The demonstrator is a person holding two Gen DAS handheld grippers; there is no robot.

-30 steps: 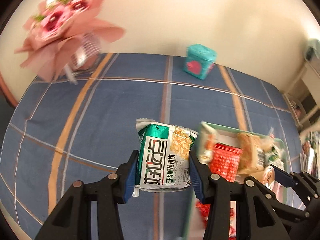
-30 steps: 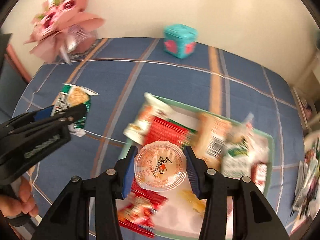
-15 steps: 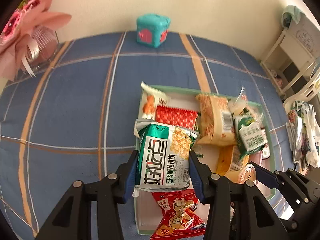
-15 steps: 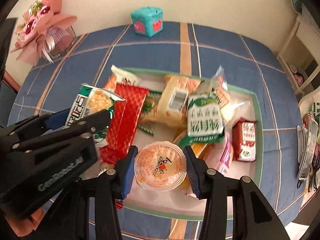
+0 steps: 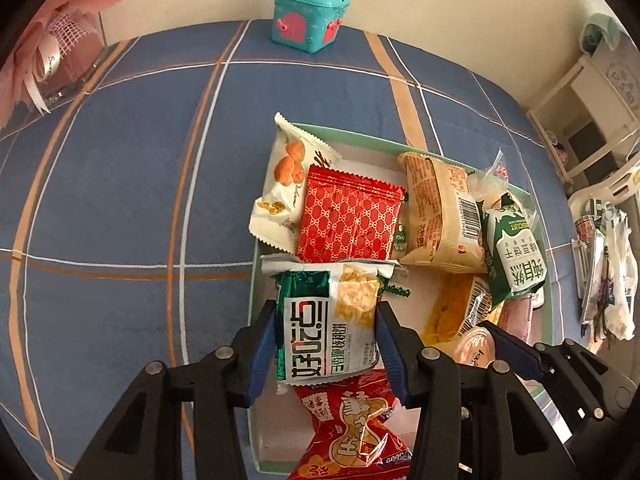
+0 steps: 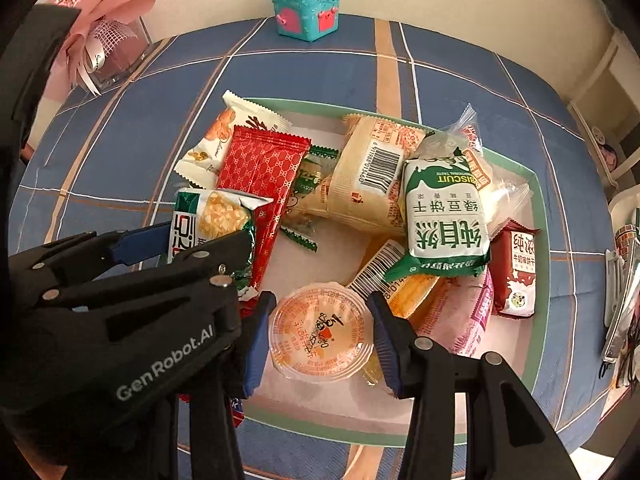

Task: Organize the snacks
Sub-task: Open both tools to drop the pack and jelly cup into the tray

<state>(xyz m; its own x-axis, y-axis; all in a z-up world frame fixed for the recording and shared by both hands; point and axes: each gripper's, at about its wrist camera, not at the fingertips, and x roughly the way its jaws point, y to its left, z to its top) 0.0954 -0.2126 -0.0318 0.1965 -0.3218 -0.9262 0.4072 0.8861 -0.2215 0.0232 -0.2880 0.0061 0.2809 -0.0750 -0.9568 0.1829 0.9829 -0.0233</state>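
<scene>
Now both loads hang over the tray [image 6: 538, 216]: left hand-held gripper [image 5: 326, 338] clamped on the green packet [image 5: 328, 332], right hand-held gripper [image 6: 320, 334] on the jelly cup [image 6: 320, 334]. Lower each into bare tray floor before letting go.

Two tongs are over the worktop, the left tongs [image 5: 326, 344] and the right tongs [image 6: 322, 338], each with one snack in its grip: one green-and-white packet [image 5: 330, 328] and one jelly cup [image 6: 320, 336]. One tray [image 6: 536, 216] holds the pile: two red packets that I can make out, one green biscuit pack [image 6: 444, 220], one small red carton [image 6: 518, 268]; the rest overlap too much to count. One teal box [image 6: 306, 10], one pink bouquet [image 6: 102, 36]
</scene>
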